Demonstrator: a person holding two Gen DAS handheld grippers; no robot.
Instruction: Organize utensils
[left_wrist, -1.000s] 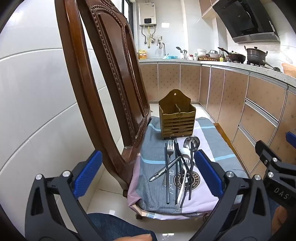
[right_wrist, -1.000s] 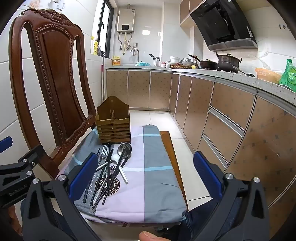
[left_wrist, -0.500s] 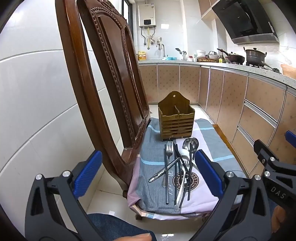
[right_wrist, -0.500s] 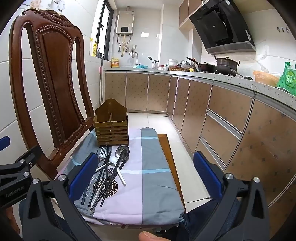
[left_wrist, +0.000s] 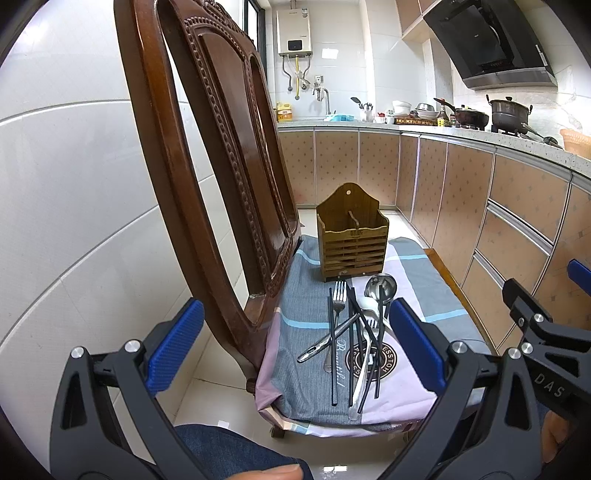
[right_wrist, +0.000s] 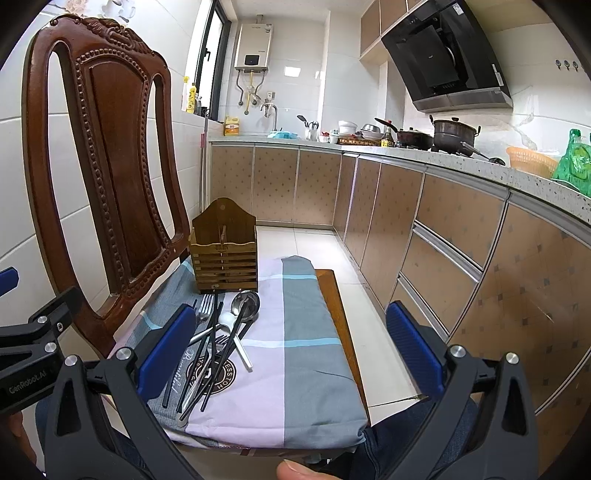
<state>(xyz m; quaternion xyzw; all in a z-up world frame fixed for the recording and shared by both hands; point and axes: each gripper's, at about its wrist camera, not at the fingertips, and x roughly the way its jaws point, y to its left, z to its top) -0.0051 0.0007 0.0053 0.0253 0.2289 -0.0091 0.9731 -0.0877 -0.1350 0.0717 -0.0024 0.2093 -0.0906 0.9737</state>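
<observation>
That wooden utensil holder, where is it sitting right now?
The wooden utensil holder stands upright on the cloth-covered chair seat, at its far end, next to the chair back. The pile of utensils lies just in front of it.

A carved dark wooden chair (right_wrist: 122, 177) stands against a white tiled wall (left_wrist: 74, 177), its seat covered by a cloth (right_wrist: 295, 332) in grey, lilac and pale blue with a round printed badge. Beyond it a run of tan patterned cabinets (right_wrist: 388, 206) turns the corner under a speckled table (right_wrist: 480, 162). On that table sit a dark lidded pot (right_wrist: 454, 134), a black pan (right_wrist: 413, 138), stacked bowls (right_wrist: 354, 129), a yellow bottle (right_wrist: 231, 127), an orange basket (right_wrist: 532, 160) and a green bag (right_wrist: 576, 162). A tap (right_wrist: 271, 110) rises near the far corner. A white water heater (right_wrist: 253, 48) hangs on the wall, and a black range hood (right_wrist: 443, 55) slants above the pot. The floor (right_wrist: 295, 240) is pale glossy tile.
</observation>
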